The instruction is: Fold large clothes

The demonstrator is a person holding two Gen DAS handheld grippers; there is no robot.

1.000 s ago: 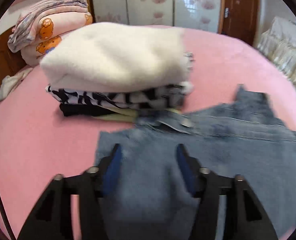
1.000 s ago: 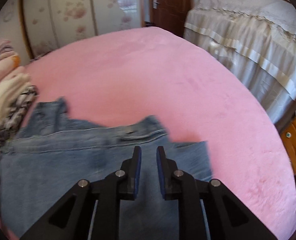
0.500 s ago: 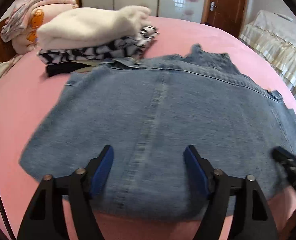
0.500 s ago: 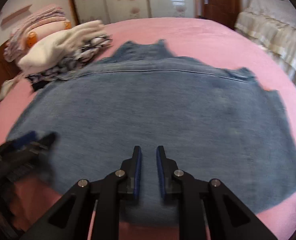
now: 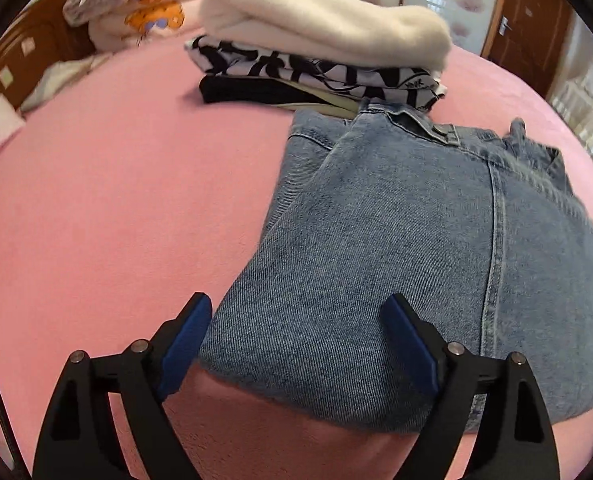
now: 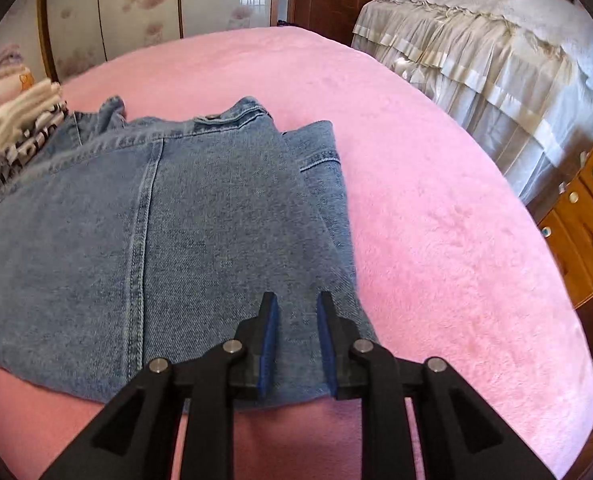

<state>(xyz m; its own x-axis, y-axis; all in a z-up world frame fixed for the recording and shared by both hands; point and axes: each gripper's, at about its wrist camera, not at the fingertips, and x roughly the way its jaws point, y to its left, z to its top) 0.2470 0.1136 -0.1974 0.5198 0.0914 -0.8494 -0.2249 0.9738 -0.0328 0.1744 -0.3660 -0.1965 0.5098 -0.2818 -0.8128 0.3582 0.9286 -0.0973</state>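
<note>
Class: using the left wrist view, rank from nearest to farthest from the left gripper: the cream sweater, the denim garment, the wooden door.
1. denim garment, directly under the left gripper.
2. cream sweater, topping the stack beyond.
3. wooden door, far right.

Both tongs open further, the left tongs (image 5: 296, 328) wide, the right tongs (image 6: 296, 328) slightly; the denim garment (image 5: 396, 240) now lies folded narrower beneath them.

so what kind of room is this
Most likely a home bedroom. The denim garment lies on a bed under a pink blanket, a second bed with a frilled cream cover stands beside it, and flower-patterned wardrobe doors line the far wall.
</note>
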